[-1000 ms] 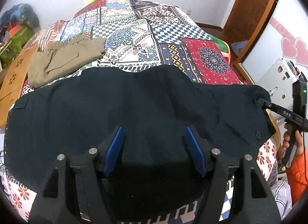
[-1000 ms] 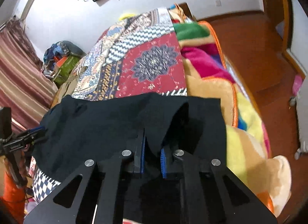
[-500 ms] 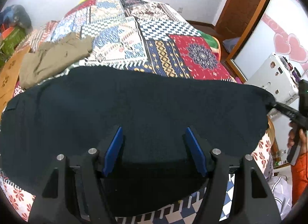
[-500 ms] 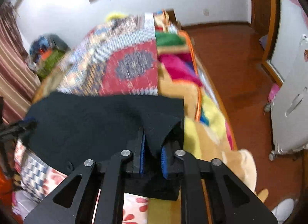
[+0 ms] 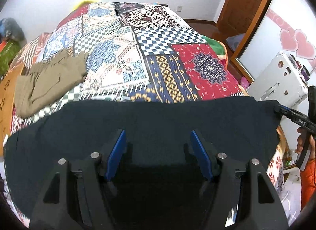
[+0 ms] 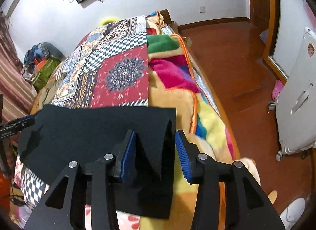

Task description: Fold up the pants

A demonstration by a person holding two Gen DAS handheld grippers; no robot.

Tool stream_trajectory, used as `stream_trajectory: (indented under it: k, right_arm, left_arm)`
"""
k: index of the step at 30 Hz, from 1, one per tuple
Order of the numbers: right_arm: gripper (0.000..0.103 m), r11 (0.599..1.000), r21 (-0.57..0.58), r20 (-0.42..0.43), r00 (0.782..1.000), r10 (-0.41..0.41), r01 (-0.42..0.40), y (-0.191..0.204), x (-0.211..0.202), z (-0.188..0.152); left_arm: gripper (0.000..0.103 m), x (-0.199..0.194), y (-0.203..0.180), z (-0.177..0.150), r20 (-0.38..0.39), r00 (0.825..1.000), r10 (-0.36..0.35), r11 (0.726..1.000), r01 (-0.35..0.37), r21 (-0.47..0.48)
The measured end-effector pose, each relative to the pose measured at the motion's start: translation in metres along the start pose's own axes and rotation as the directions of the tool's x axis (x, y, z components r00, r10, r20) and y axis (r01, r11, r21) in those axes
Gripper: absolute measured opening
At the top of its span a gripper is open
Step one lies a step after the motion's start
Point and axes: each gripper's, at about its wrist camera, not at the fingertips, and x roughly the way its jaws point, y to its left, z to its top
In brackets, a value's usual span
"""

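Note:
Dark navy pants (image 5: 158, 119) lie flat across the near edge of the patchwork bed, also shown in the right wrist view (image 6: 94, 127). My left gripper (image 5: 158, 147) is open, its blue pads spread wide over the pants' middle. My right gripper (image 6: 155, 147) is open over the pants' right end, with a raised fold of cloth between its pads. The right gripper also shows at the pants' right corner in the left wrist view (image 5: 284, 111). The left gripper's tip shows at the pants' left corner in the right wrist view (image 6: 19, 123).
Khaki pants (image 5: 49, 83) lie crumpled on the bed's left side. A patchwork quilt (image 5: 154, 52) covers the bed, with a colourful fleece blanket (image 6: 177, 75) on its right edge. A white suitcase (image 6: 296, 101) and wooden floor (image 6: 237, 52) lie to the right.
The right gripper has opened and let go of the pants' end. The pants have dropped and now lie flat with a straight far edge. The left gripper stays open.

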Motion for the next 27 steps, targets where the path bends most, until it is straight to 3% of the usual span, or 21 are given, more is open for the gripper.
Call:
stream_trajectory:
  k: [2,7,11,14,17,22,27]
  right_arm:
    - [0.040,1.000,0.003,-0.011,1.000,0.007,-0.007,-0.001,0.009,0.006]
    - [0.040,0.999,0.010,-0.075,0.996,0.046,-0.045,-0.002,0.037,0.012]
    - [0.043,0.995,0.033,-0.095,0.991,0.095,-0.093,-0.006,0.047,0.014]
    - [0.026,0.993,0.035,-0.061,0.992,0.113,-0.111,-0.007,0.046,0.015]
    - [0.019,0.990,0.025,0.007,0.991,0.137,-0.137,-0.002,0.037,0.016]
    - [0.014,0.994,-0.071,0.155,0.983,0.094,-0.084,0.019,0.011,0.020]
    - [0.014,0.998,-0.055,0.077,0.997,0.001,0.003,0.007,0.033,0.024]
  left_arm:
    - [0.066,0.012,-0.001,0.010,-0.016,1.000,-0.013,1.000,0.013,0.012]
    - [0.050,0.048,-0.005,0.026,-0.096,0.993,-0.063,0.998,0.065,0.018]
    - [0.040,0.068,-0.008,0.027,-0.138,0.989,-0.059,0.997,0.065,0.036]
    - [0.038,0.079,-0.005,0.024,-0.167,0.984,-0.058,0.998,0.063,0.025]
    - [0.038,0.080,-0.003,0.023,-0.163,0.985,-0.055,0.998,0.059,0.018]
    - [0.036,0.079,-0.007,0.021,-0.151,0.988,-0.015,0.999,0.021,0.040]
    - [0.036,0.078,-0.009,0.023,-0.147,0.989,0.012,0.999,-0.005,0.048]
